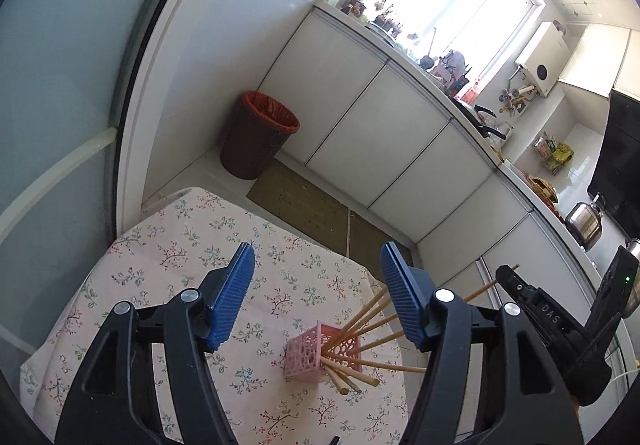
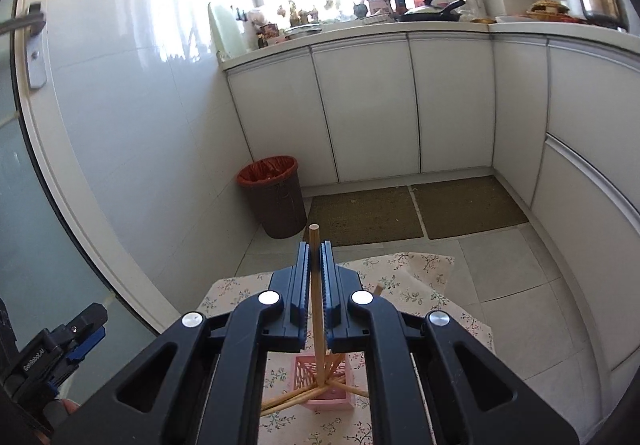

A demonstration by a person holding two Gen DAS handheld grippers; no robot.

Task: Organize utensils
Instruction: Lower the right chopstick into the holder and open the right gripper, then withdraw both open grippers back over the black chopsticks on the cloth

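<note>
A pink perforated holder [image 1: 310, 359] stands on the floral tablecloth [image 1: 168, 245] with several wooden chopsticks [image 1: 368, 315] fanning out of it. My left gripper [image 1: 318, 251] is open above and just behind the holder, and nothing is between its blue pads [image 1: 236, 297]. To its right, my right gripper [image 1: 506, 275] grips one chopstick. In the right wrist view that gripper [image 2: 315, 249] is shut on an upright chopstick [image 2: 314, 235] whose lower end reaches into the pink holder [image 2: 306, 371]. The left gripper [image 2: 86, 333] shows at the lower left there.
A brown bin with a red liner [image 2: 276, 201] stands on the floor past the table's far edge, beside white cabinets [image 2: 368, 105] and two olive mats [image 2: 364, 215]. A glass door [image 1: 60, 85] lies to the left. The counter [image 2: 360, 31] is crowded with kitchenware.
</note>
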